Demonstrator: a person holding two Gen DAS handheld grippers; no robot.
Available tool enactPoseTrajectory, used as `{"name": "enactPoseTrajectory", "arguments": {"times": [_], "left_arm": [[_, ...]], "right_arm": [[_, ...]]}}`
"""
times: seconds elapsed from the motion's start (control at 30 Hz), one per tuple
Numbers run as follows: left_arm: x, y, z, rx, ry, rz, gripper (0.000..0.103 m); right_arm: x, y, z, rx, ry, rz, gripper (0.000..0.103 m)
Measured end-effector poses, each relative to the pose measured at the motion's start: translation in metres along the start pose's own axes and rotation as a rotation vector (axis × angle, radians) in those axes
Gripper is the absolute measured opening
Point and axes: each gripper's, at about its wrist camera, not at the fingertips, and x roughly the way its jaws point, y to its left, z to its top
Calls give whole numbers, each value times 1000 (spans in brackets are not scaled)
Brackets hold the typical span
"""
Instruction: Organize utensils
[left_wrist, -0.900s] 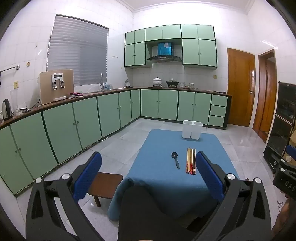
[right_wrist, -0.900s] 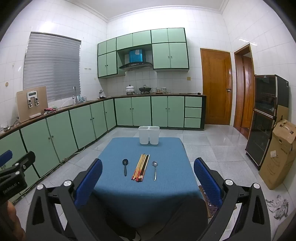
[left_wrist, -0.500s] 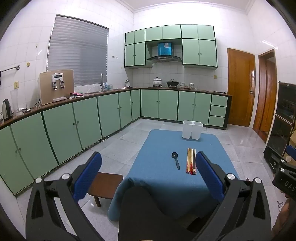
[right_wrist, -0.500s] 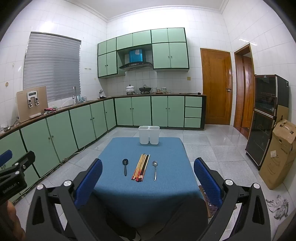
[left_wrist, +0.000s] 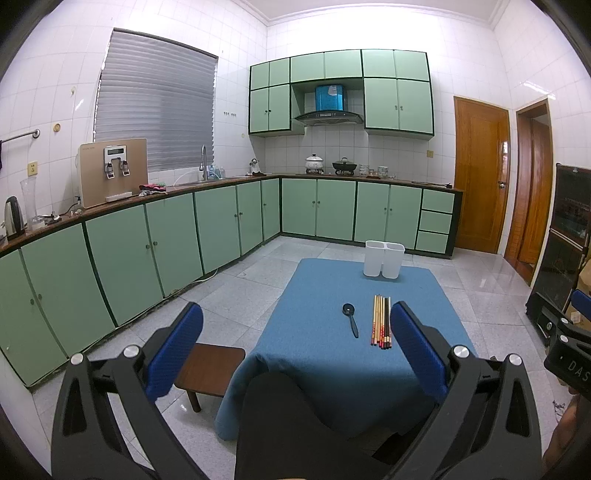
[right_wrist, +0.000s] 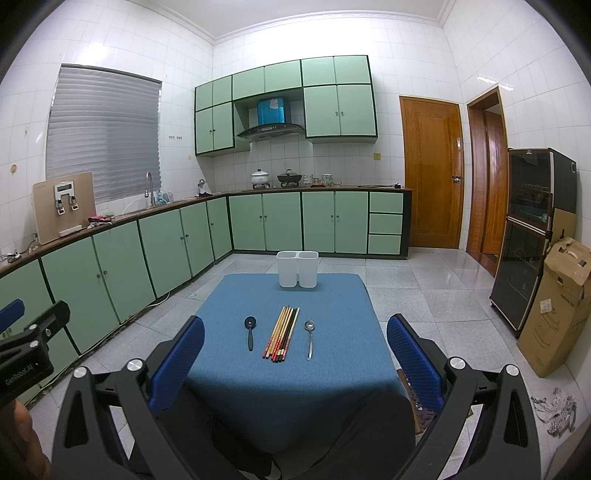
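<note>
Blue surface (right_wrist: 332, 373) stands free on all sides; one black spoon (right_wrist: 250, 331), one chopstick bundle (right_wrist: 281, 333), one metal spoon (right_wrist: 309, 338), one double holder (right_wrist: 297, 269) at far edge. Left tongs (left_wrist: 295, 354) and right tongs (right_wrist: 295, 362) are wide, holding nothing.

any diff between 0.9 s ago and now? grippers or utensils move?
No visible change. Both grippers are open and empty, held back from the blue table: left gripper, right gripper. The black spoon, chopsticks and metal spoon lie in the same row as before, and the white two-compartment holder stands at the far edge.
</note>
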Motion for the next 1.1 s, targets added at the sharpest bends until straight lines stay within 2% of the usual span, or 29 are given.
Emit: {"name": "enactPoseTrajectory", "arguments": {"times": [0.4, 0.43, 1.1], "left_arm": [[-5, 6, 13, 0, 2, -1, 98], [1, 2, 6, 0, 0, 1, 98], [0, 6, 7, -1, -1, 1, 98]], "right_arm": [[0, 0, 0, 0, -1, -1, 97], [0, 0, 0, 1, 0, -1, 97], [0, 0, 0, 0, -2, -1, 97]]}}
